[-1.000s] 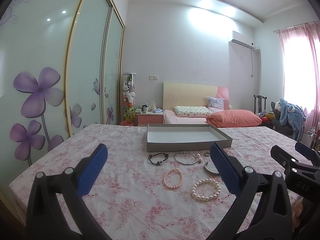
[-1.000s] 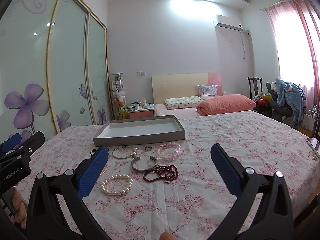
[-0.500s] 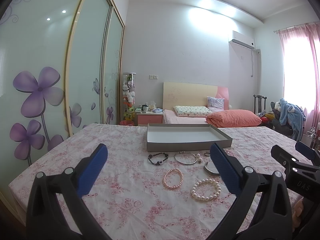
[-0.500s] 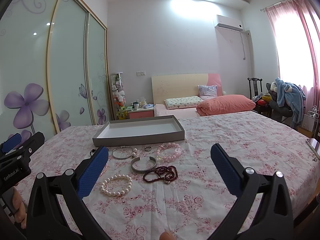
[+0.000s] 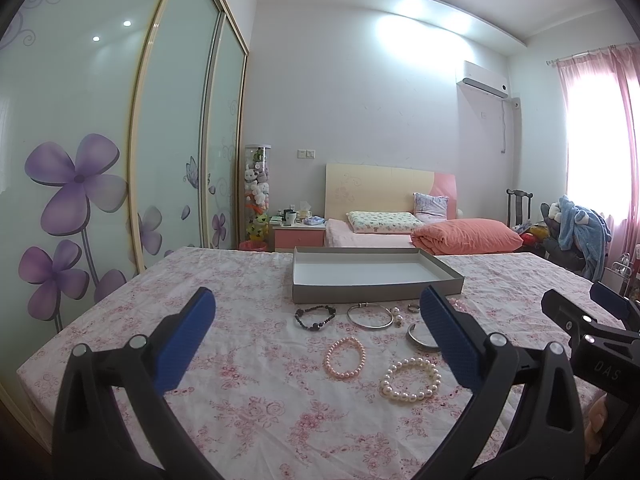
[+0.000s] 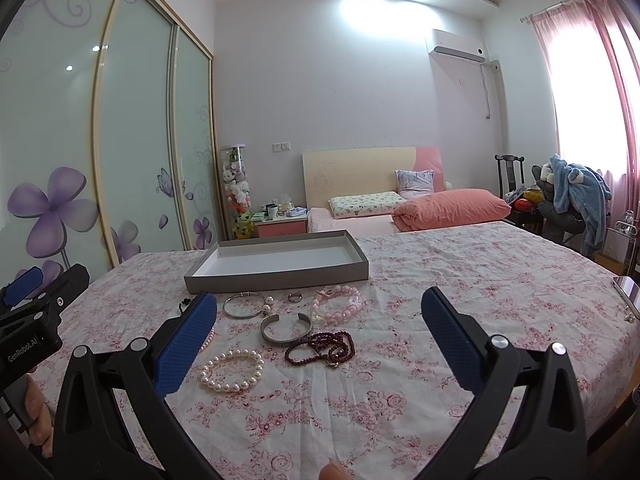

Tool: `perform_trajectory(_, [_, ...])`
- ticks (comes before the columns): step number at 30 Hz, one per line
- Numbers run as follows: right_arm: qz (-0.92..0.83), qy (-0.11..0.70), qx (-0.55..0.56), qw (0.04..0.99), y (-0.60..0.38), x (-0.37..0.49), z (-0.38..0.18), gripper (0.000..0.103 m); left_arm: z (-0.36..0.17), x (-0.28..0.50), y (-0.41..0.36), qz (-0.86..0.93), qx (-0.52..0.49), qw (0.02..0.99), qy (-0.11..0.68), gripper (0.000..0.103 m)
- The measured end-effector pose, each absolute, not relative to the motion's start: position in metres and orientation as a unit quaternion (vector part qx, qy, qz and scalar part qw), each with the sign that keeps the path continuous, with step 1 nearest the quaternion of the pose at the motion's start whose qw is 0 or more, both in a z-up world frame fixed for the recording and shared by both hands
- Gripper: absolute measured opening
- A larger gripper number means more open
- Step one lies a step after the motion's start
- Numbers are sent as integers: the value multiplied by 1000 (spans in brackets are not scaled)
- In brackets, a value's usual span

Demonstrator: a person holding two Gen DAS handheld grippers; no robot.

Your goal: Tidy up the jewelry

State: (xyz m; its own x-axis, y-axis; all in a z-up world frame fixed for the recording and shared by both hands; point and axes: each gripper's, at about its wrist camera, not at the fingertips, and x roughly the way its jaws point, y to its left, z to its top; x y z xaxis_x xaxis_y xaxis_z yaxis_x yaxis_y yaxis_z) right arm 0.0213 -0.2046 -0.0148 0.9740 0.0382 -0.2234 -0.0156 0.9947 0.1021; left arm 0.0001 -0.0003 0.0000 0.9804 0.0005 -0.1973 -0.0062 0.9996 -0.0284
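Two tools, left tool (image 5: pixel 316 340) and right tool (image 6: pixel 318 340), hover spread wide, empty, above seven bracelets, one ring (image 6: pixel 295 297) and one empty tray (image 6: pixel 280 278) on the bed (image 6: pixel 460 280).

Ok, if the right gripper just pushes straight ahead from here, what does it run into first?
Probably the dark red bead bracelet on the floral cloth, between the open jaws; depth is uncertain.

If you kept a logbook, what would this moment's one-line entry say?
phase: before first pick | left gripper: jaws open, empty | right gripper: jaws open, empty | tray: empty | jewelry: all on floral sheet
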Motion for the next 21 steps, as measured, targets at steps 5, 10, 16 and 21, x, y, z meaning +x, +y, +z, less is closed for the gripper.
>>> perform_trajectory(5, [13,114,50,992,-204,21,-15,101,0,0,0,1,-15,995,99,99])
perform_trajectory(10, [14,114,50,992,-204,22,-16,101,0,0,0,1,-15,995,100,99])
perform_trajectory(16, [13,114,50,992,-207,19,-14,101,0,0,0,1,-15,995,99,99])
perform_trajectory(21, [13,115,50,992,-204,21,-15,101,0,0,0,1,-15,995,101,99])
